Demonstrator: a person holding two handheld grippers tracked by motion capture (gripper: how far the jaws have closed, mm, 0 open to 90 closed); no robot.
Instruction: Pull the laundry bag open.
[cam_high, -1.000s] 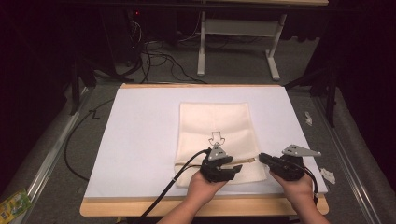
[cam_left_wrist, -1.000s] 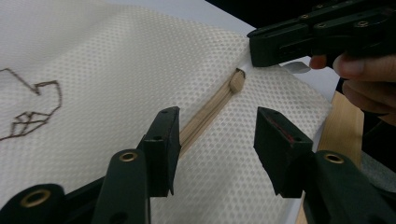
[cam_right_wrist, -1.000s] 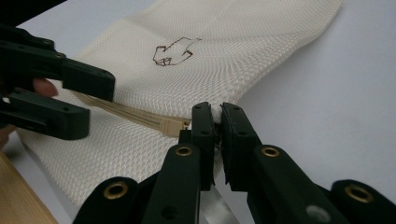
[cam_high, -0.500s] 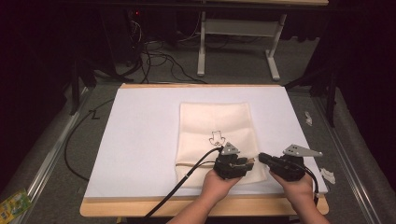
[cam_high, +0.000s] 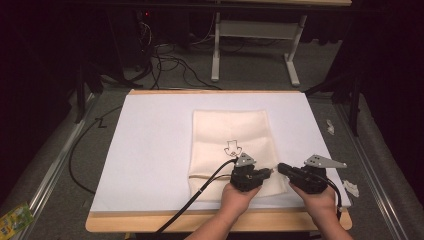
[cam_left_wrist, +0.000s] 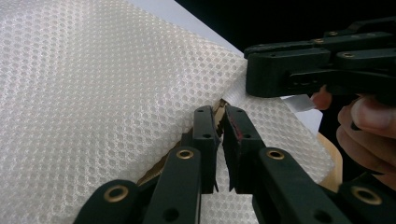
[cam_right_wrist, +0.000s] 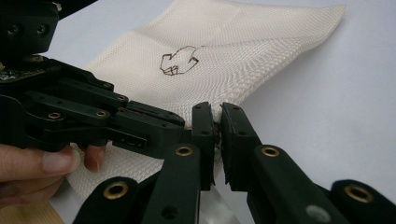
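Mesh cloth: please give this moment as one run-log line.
mesh cloth flat on white board | left gripper shut on mesh cloth | right gripper shut on mesh cloth

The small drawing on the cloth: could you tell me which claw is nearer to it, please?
Left. The left claw sits just below and right of the drawing on the cloth; the right claw lies farther right, at its edge.

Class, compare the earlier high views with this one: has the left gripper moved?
Yes. The left gripper has slid right along the cloth's near edge, closing toward the right gripper.
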